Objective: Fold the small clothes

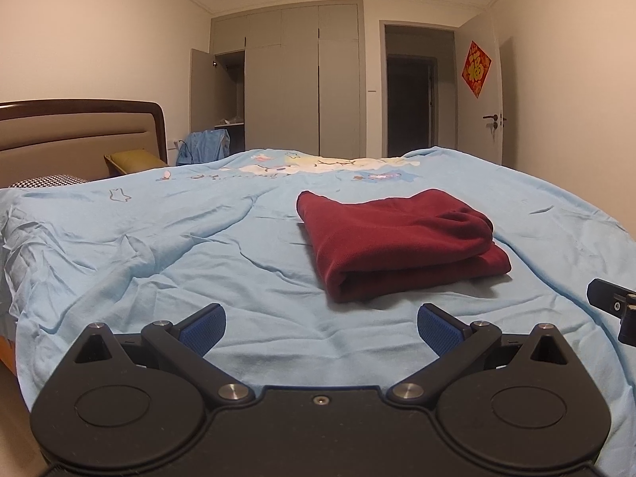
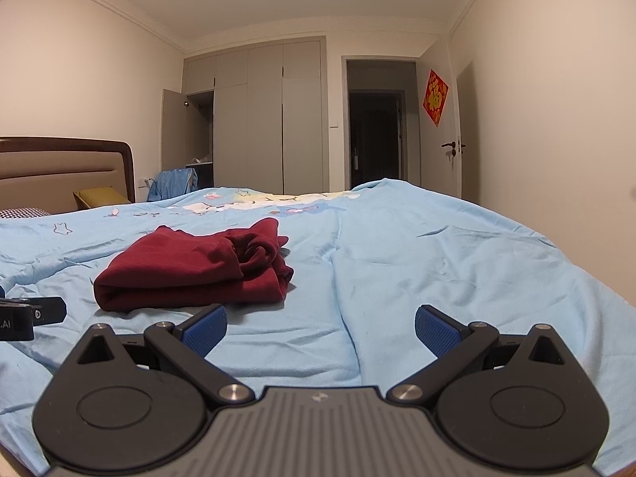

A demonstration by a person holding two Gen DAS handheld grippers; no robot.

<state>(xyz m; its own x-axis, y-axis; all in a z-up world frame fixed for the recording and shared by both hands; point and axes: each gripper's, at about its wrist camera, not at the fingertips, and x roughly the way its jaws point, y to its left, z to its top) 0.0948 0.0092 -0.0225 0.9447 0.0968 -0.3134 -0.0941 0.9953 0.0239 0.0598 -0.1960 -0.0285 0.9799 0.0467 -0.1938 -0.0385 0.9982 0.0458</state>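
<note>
The left claw (image 1: pixel 321 328) stands wide open, its two blue pads (image 1: pixel 202 332) far apart, and it holds nothing. It hovers low over the light blue bed cover (image 1: pixel 159 246). Just ahead of it, a little to its right, lies the dark red garment (image 1: pixel 397 244), folded into a thick packet on the cover, apart from the pads. At the right edge of this view a black part of the other claw shows.

The right claw (image 2: pixel 320 330) is also fully spread and empty, above the same cover. From its side the red garment (image 2: pixel 190 270) lies ahead and to the left, near the left pad (image 2: pixel 204 330) but not touching it; a crumpled end sits on top of the fold, toward the right.

Beyond the bed stand a grey wardrobe (image 1: pixel 302 79) with one door open, a dark doorway (image 1: pixel 413 87) and a white door with a red paper decoration (image 1: pixel 476 68). The headboard (image 1: pixel 79 135) is to the left.
</note>
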